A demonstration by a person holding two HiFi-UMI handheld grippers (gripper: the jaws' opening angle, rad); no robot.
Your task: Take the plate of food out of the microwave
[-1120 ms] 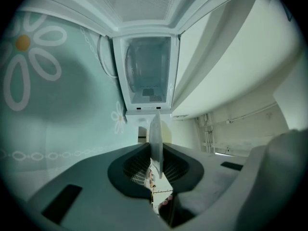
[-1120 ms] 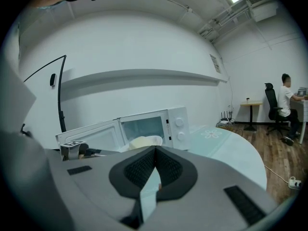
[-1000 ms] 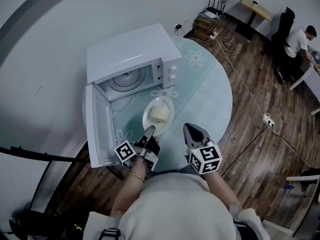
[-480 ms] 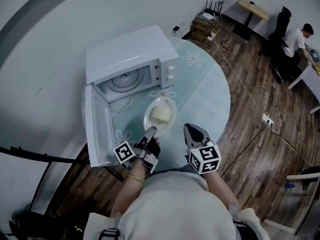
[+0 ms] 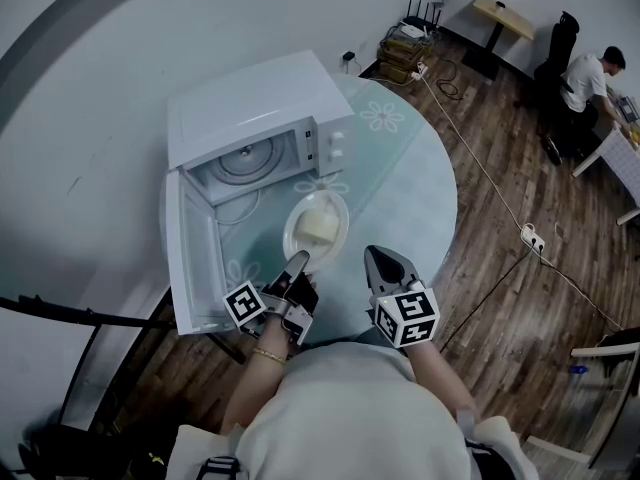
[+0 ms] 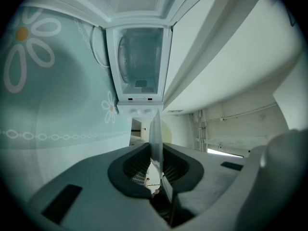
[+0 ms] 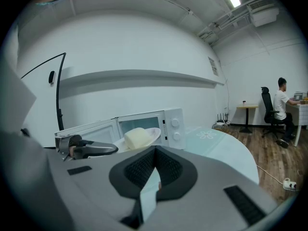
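The white microwave [image 5: 250, 118] stands on the round glass table [image 5: 410, 188] with its door [image 5: 190, 258] swung open to the left and only the turntable [image 5: 250, 158] inside. The white plate [image 5: 315, 230] with a pale yellow block of food on it is outside, just in front of the opening. My left gripper [image 5: 298, 264] is shut on the plate's near rim; in the left gripper view the rim [image 6: 155, 138] runs edge-on between the pads. My right gripper [image 5: 385, 261] hangs beside it, shut and empty. The right gripper view shows the plate [image 7: 140, 137] and the microwave [image 7: 154, 123].
The table's front edge lies just under my grippers, with wooden floor beyond. A cable and power strip [image 5: 530, 236] cross the floor at right. A person [image 5: 585, 78] sits at a desk far right. The white wall curves behind the microwave.
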